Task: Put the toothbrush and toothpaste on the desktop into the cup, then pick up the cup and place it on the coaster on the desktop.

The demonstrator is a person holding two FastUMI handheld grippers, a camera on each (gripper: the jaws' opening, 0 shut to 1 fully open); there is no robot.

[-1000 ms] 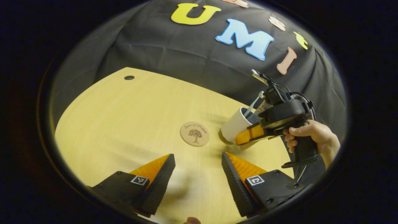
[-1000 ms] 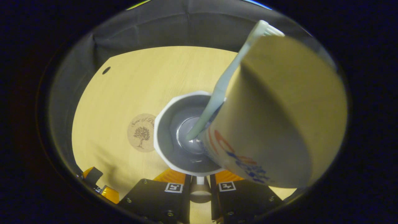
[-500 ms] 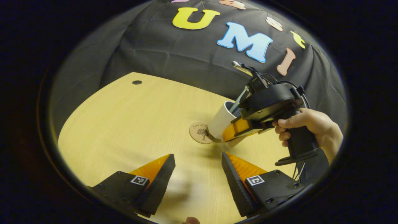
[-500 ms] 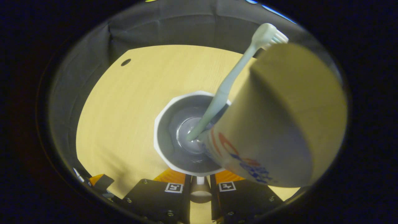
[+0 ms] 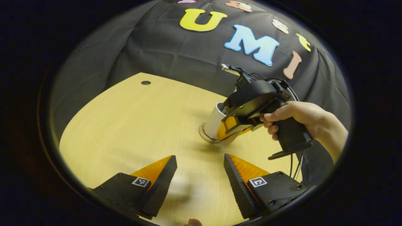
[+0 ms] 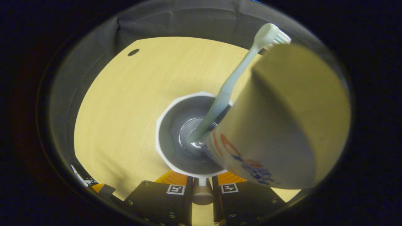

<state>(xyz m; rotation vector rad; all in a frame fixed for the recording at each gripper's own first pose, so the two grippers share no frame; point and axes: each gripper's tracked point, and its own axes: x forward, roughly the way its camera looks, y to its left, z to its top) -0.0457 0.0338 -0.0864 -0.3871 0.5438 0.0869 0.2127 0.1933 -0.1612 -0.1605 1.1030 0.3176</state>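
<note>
We have carried the cup [image 5: 214, 121] leftward onto the coaster [image 5: 205, 138], mid-frame; brush [image 6: 230, 84] and paste [image 6: 282, 125] inside. Right gripper [image 6: 202, 181] clamps the cup's wall, left gripper [image 5: 200, 175] gapes; release remains.

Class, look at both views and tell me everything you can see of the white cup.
The cup is white with a faceted rim and a grey, glossy inside; it looks like plastic or ceramic. It stands roughly upright on the round coaster on the wooden desktop. A pale toothbrush and a toothpaste tube lean inside it. The right gripper is closed on its wall near the rim.
</note>
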